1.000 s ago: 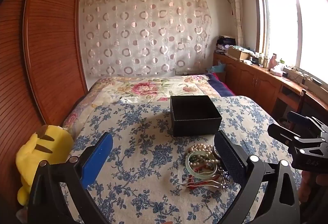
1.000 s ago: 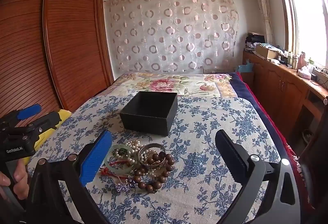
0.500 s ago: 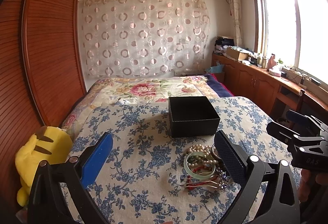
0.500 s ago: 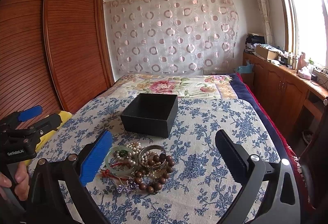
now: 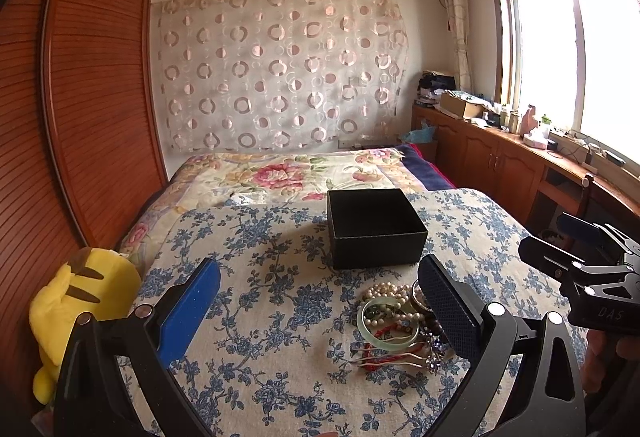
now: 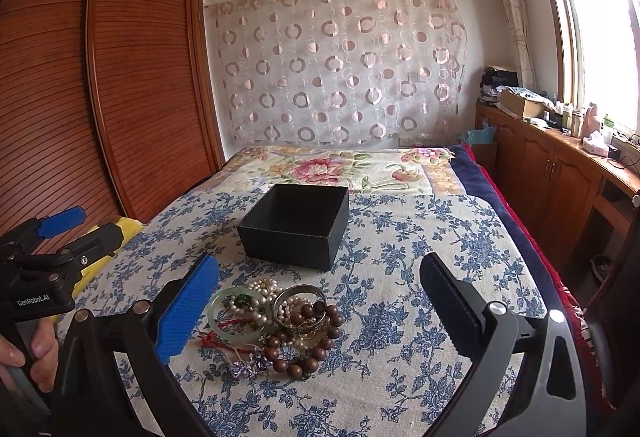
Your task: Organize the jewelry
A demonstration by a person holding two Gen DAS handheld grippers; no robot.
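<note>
Compared with a second ago, little has changed: both views have drifted slightly, and the jewelry (image 6: 276,321) and box (image 6: 296,229) lie where they were.

Left tongs (image 5: 320,301): held level above the near part of the bed, jaws spread wide, nothing between them. Its black finger (image 5: 448,309) hides the right side of the jewelry pile in the left view. Right tongs (image 6: 320,301): likewise level, jaws wide apart and empty. Its blue finger (image 6: 188,309) stands just left of the pile in the right view. A hand (image 6: 28,353) grips the left handle at that view's lower left edge.

Jewelry: one heap on the blue-flowered cover (image 6: 420,237), toward the bed's near edge. It comprises a green bangle (image 6: 240,313), pearls, a metal bangle, brown wooden beads (image 6: 312,341), red cord and a purple piece. The open black box sits just beyond the heap, apart from it.

Room: a yellow plush (image 5: 80,301) at the bed's left edge, a wooden wardrobe (image 5: 92,97) behind it, a circle-patterned curtain (image 5: 280,69) on the far wall, and a window (image 5: 580,57) on the right.
</note>
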